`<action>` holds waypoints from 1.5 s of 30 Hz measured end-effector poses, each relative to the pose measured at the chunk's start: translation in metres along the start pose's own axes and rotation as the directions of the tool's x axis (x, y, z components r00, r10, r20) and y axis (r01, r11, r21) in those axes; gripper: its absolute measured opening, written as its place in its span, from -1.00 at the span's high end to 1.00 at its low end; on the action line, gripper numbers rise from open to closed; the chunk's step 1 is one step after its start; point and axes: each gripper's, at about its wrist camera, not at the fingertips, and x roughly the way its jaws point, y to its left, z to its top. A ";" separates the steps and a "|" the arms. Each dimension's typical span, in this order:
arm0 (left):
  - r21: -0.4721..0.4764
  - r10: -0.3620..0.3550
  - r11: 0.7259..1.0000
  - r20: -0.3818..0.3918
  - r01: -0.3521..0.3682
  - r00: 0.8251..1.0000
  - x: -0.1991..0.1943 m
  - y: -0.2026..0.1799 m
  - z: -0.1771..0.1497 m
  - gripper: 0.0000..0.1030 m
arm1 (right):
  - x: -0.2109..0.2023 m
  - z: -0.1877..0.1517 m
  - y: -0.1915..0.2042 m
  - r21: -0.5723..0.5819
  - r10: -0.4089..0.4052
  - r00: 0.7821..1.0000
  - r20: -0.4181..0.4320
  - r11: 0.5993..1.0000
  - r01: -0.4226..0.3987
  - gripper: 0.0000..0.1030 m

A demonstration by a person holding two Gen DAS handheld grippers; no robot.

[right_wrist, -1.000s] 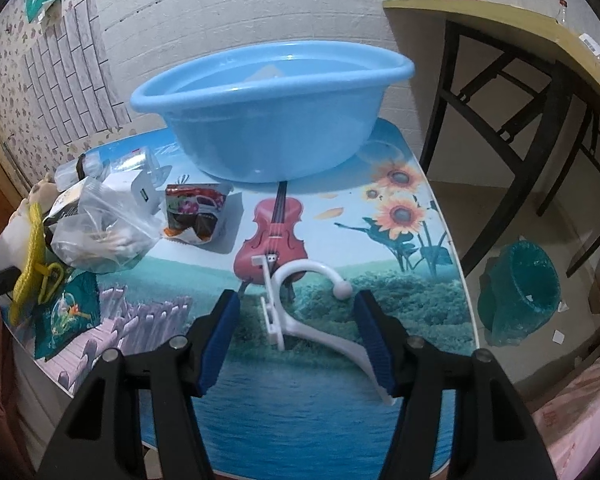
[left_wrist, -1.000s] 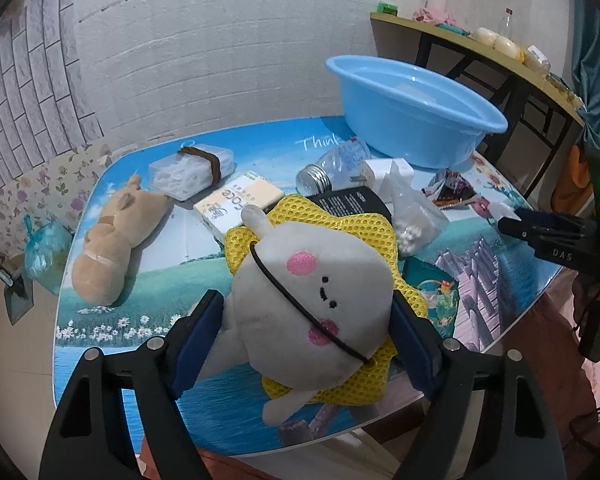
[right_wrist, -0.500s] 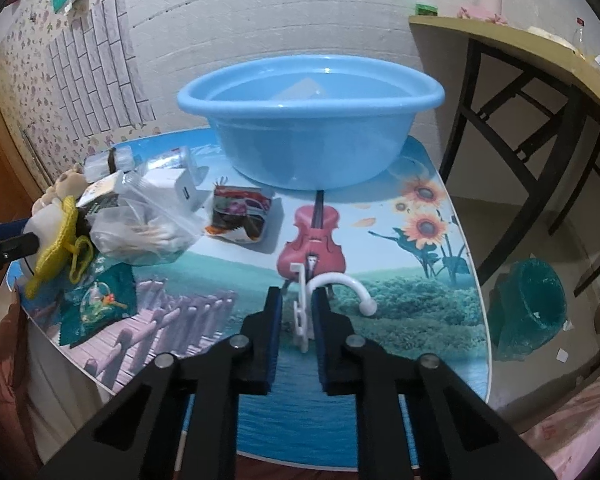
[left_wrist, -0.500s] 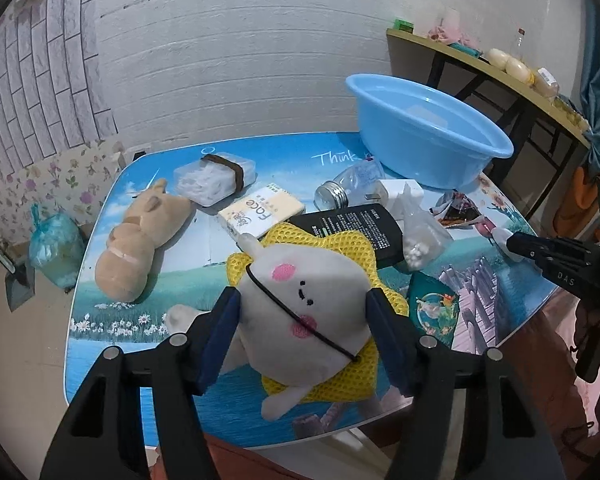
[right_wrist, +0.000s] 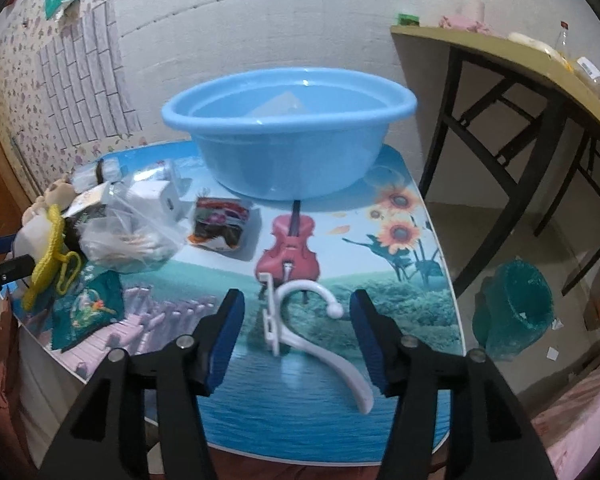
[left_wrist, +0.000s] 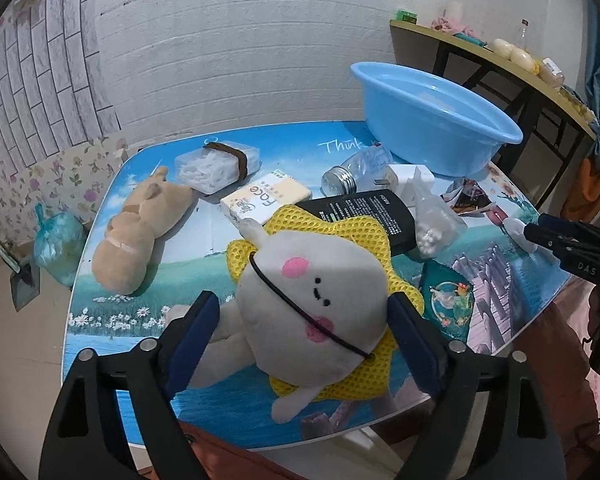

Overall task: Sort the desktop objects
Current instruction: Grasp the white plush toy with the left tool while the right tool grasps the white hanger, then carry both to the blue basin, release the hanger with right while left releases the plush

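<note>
left gripper (left_wrist: 304, 316) has just opened, its pads clear of the grey plush toy (left_wrist: 312, 300) between them; right gripper (right_wrist: 296, 328) has just opened around the white hook (right_wrist: 300, 320).

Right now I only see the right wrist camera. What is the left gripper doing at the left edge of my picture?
Observer: The left gripper straddles a grey-white round plush toy with pink cheeks. Its jaws have just been opening, and the pads are not squeezing it.
Operator: What is that toy lying on?
Observer: A yellow mesh net is spread under it, near the front edge of the picture-printed table.
Operator: Is there anything off the table on that side?
Observer: A knotted blue-green plastic bag sits on the floor beside the table's left end.
</note>
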 end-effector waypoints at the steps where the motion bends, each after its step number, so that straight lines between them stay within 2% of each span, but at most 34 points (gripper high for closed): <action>1: 0.003 0.002 1.000 -0.001 -0.002 1.000 0.002 0.000 0.000 -0.71 | 0.002 -0.001 -0.002 0.005 -0.003 1.000 -0.009 1.000 0.003 -0.06; 11: 0.005 -0.005 1.000 -0.013 0.005 1.000 0.018 -0.001 -0.001 -0.87 | 0.019 -0.004 -0.003 -0.007 0.004 0.999 -0.041 1.000 -0.004 -0.06; 16: -0.017 -0.030 0.999 -0.021 0.029 0.999 0.026 0.001 -0.002 -0.87 | 0.020 -0.007 -0.002 -0.026 -0.007 1.000 -0.015 1.000 0.007 -0.08; 19: -0.030 -0.055 0.998 -0.011 0.055 0.998 0.025 0.002 -0.003 -0.75 | 0.019 -0.008 -0.003 -0.026 -0.001 1.000 0.001 1.000 0.001 -0.03; 20: -0.031 -0.064 0.997 -0.009 0.064 0.998 0.024 0.002 -0.003 -0.67 | 0.018 -0.009 -0.003 -0.021 -0.002 1.000 0.004 1.000 0.002 0.09; 24: -0.029 -0.057 0.998 0.001 0.057 0.998 0.019 0.001 -0.003 -0.55 | 0.017 -0.008 -0.008 0.010 0.013 1.000 0.008 1.000 -0.013 0.09; 34: -0.038 -0.050 0.998 0.062 0.053 0.997 -0.010 0.005 0.010 -0.54 | 0.001 0.000 0.000 0.004 0.051 0.997 0.052 0.999 -0.051 0.09; 38: -0.070 0.001 0.998 0.063 0.004 0.998 -0.016 0.007 0.020 -0.55 | -0.011 0.009 0.004 0.008 0.076 0.994 0.082 0.997 -0.077 0.09; 45: -0.076 -0.008 0.997 0.114 0.017 0.993 -0.033 0.007 0.030 -0.55 | -0.029 0.024 0.016 -0.005 0.112 0.985 0.132 0.994 -0.113 0.09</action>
